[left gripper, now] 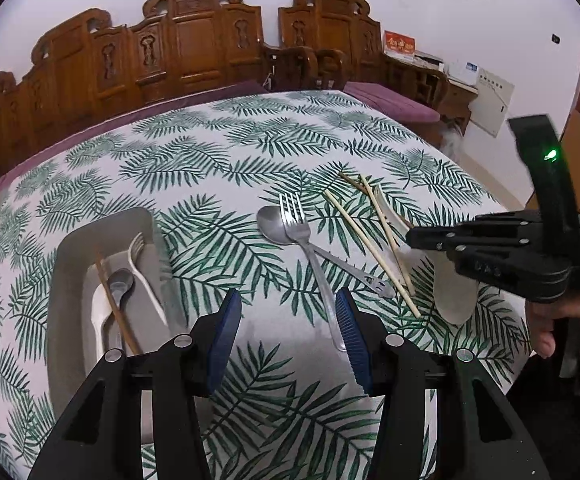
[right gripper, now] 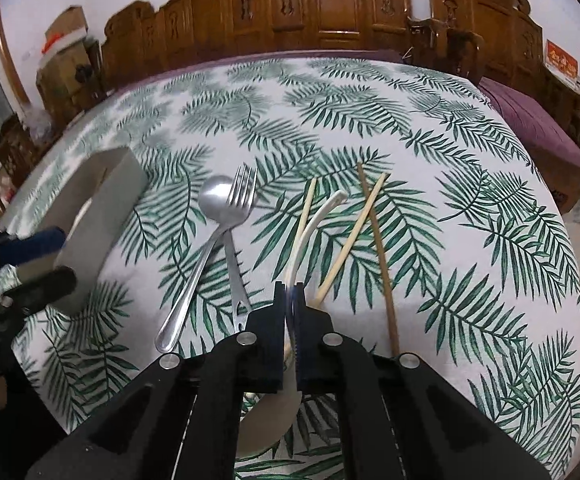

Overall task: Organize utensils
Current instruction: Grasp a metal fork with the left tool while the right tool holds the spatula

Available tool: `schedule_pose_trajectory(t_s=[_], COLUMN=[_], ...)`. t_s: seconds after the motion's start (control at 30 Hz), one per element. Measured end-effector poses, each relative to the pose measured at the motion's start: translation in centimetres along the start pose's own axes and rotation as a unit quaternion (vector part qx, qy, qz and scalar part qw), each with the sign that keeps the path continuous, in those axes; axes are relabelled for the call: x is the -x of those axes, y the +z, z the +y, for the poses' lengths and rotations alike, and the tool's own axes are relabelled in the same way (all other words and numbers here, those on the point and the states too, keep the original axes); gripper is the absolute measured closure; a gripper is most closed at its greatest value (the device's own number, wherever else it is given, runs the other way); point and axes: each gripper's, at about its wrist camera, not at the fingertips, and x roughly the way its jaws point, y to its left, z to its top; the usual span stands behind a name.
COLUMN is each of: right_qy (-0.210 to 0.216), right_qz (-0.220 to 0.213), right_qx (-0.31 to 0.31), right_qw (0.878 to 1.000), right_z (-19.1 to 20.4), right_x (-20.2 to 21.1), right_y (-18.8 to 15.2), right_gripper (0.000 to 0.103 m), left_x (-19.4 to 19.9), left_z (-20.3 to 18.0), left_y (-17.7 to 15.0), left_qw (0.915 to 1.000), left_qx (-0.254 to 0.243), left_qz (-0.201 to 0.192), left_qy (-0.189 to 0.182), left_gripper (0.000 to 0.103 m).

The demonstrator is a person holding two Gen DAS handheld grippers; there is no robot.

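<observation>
i see the table (right gripper: 329,120) under its leaf-print cloth. the grey tray (left gripper: 70,280), at the left, holds a white fork (left gripper: 142,276), a metal spoon (left gripper: 120,284) and a chopstick (left gripper: 116,308). on the cloth lie a steel spoon (right gripper: 194,264) crossed by a steel fork (right gripper: 236,240), and 3 chopsticks (right gripper: 349,236) to their right. my right gripper (right gripper: 290,304) is clamped on the white plastic spoon (right gripper: 309,228) at its handle. my left gripper (left gripper: 288,320) stands half open, nothing in it, over the steel fork's handle.
</observation>
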Motion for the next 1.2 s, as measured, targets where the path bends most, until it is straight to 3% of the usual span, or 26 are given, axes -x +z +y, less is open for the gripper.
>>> schedule_pose_trajectory(t_s=[0.33, 0.7, 0.8, 0.93, 1.1, 1.2], right_qy=[0.007, 0.014, 0.016, 0.019, 0.021, 0.024], right_qz=[-0.009, -0.008, -0.007, -0.007, -0.005, -0.009], right_qx=[-0.019, -0.027, -0.028, -0.028, -0.023, -0.024], right_qw=[1.0, 1.0, 0.999, 0.999, 0.999, 0.999], right_z=[-1.5, -1.9, -1.8, -1.8, -1.5, -1.4], right_x=[-0.2, -0.5, -0.7, -0.7, -0.9, -0.8], right_y=[0.0, 0.0, 0.1, 0.1, 0.1, 0.2], right_gripper=[0.098, 0.098, 0.098, 0.098, 0.098, 0.098], left_x=[-4.6, -10.2, -11.4, -12.1, -12.1, -11.3], left_z=[-1.1, -1.9, -1.5, -1.1, -1.3, -1.5], left_y=[0.9, 2.6, 3.0, 3.5, 3.6, 3.5], left_qw=[0.9989, 0.9967, 0.9956, 0.9953, 0.9953, 0.9959], left_qx=[-0.001, 0.005, 0.013, 0.021, 0.022, 0.014], left_qz=[0.046, 0.081, 0.093, 0.094, 0.095, 0.09], left_qy=[-0.003, 0.0, 0.004, 0.004, 0.004, 0.005], left_gripper=[0.057, 0.076, 0.078, 0.08, 0.097, 0.097])
